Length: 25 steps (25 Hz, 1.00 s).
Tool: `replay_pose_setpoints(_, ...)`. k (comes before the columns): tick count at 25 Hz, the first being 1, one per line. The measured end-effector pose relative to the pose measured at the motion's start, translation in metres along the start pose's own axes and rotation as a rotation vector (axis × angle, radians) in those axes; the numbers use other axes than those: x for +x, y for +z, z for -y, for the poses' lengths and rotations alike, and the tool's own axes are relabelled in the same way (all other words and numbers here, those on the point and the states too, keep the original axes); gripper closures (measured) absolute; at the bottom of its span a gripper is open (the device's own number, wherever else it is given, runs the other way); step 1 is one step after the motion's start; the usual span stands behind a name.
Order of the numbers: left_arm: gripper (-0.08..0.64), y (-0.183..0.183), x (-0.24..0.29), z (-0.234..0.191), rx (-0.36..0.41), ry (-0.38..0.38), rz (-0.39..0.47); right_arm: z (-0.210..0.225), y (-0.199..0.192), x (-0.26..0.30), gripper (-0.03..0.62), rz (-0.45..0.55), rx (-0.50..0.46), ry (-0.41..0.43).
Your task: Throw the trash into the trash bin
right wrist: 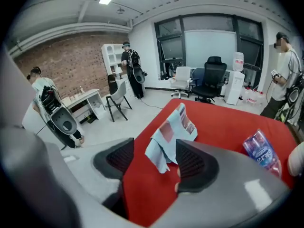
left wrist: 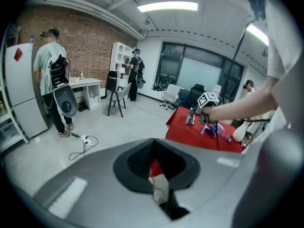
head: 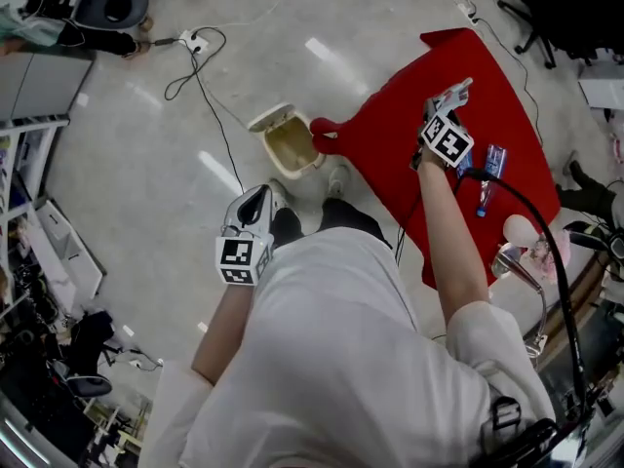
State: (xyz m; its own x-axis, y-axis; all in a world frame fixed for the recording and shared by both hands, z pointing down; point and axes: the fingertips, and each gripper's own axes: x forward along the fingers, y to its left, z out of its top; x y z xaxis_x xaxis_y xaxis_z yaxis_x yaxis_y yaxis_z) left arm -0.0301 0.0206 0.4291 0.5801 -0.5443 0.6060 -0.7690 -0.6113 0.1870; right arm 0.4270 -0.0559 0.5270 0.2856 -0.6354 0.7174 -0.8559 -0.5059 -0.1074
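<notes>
The cream trash bin stands on the floor with its lid up, against the near corner of the red table. Over that table my right gripper is open. In the right gripper view a crumpled light-blue wrapper lies on the red cloth between the spread jaws of the right gripper, and the pads do not press on it. My left gripper hangs low beside the person's leg, pointing toward the bin. Its jaws stand together with only a narrow slit, and nothing is held.
A blue packet and a small plastic bottle lie on the cloth, right of my right gripper. A crushed blue plastic piece sits at the right. A cable and power strip trail over the floor. Office chairs and people stand farther off.
</notes>
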Motion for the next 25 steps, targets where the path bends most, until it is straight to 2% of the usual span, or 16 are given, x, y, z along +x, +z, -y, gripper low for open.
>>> replay_pose_setpoints(5, 0.554, -0.007, 0.003, -0.002, -0.014, 0.023, -0.011, 0.02, -0.006, 0.034, 0.318, -0.059, -0.012, -0.066)
replay_pose_setpoints(6, 0.554, -0.008, 0.003, -0.005, -0.017, 0.027, -0.013, 0.023, -0.006, 0.038, 0.336, -0.068, -0.017, -0.076)
replay_pose_setpoints(7, 0.554, -0.01, 0.002, -0.008, -0.022, 0.031, -0.014, 0.025, -0.007, 0.04, 0.401, -0.073, -0.025, -0.087)
replay_pose_setpoints(9, 0.555, -0.014, 0.0, -0.014, -0.03, 0.039, -0.018, 0.027, -0.007, 0.041, 0.582, -0.077, -0.054, -0.091)
replay_pose_setpoints(17, 0.554, -0.022, -0.005, -0.029, -0.043, 0.042, -0.011, 0.001, -0.005, 0.021, 0.588, -0.046, -0.204, 0.004)
replay_pose_setpoints(21, 0.555, -0.022, -0.001, -0.033, -0.039, 0.034, 0.002, -0.036, -0.01, 0.001, 0.589, -0.033, -0.247, 0.098)
replay_pose_setpoints(25, 0.555, -0.02, 0.007, -0.035, -0.03, 0.029, 0.017, -0.083, -0.025, -0.018, 0.589, -0.035, -0.291, 0.235)
